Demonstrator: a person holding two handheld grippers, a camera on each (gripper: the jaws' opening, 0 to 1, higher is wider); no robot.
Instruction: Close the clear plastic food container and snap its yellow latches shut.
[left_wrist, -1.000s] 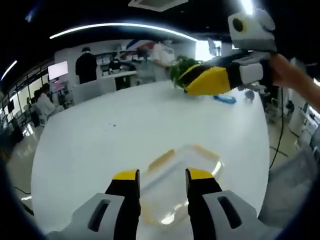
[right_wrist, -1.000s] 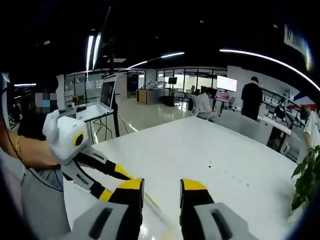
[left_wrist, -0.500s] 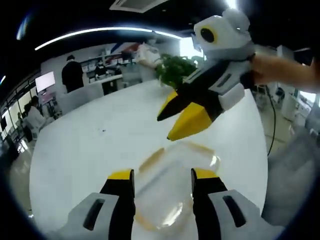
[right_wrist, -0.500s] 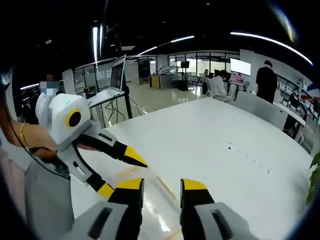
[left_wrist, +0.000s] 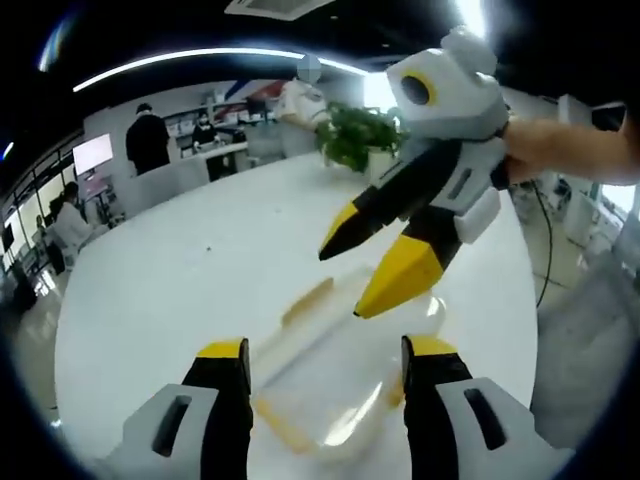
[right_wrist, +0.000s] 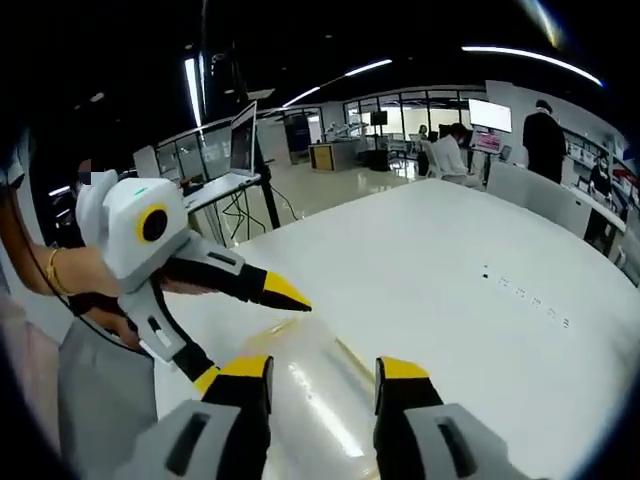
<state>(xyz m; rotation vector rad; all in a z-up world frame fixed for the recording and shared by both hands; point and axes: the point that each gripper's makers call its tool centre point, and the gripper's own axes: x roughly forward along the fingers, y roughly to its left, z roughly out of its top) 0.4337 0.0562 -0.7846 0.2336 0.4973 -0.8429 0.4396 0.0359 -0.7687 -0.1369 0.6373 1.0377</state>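
item: clear plastic food container with yellow latches (left_wrist: 335, 385), flat on the round white table (left_wrist: 180, 290), near the table edge closest to the person; lid appears laid over the box (transparency makes full seating hard to confirm). one yellow latch (left_wrist: 307, 300) along the far long side of the container, another yellow strip along the near end, both apparently not yet pressed home.

step in hand: approach and positioning for latching, judged from both tools hovering over the container with nothing gripped. next move likely calls for bracing the lid with one tool and pressing a latch down against the container wall until it snaps; care needed so the light box does not slide on the smooth table.

tool, left gripper (left_wrist: 325, 362): yellow-tipped jaws spread wide, straddling the near end of the container from above, holding nothing; contact with the container cannot be told. seen also in the right gripper view (right_wrist: 245, 335), just above the container's near corner.

tool, right gripper (left_wrist: 370, 270): jaws parted, empty, tips angled down and poised just above the far half of the container, near the far latch; touching or not, cannot tell. own jaws (right_wrist: 318, 370) framing the container (right_wrist: 320, 400) below.

surroundings: green potted plant (left_wrist: 355, 135) at the far side of the table.
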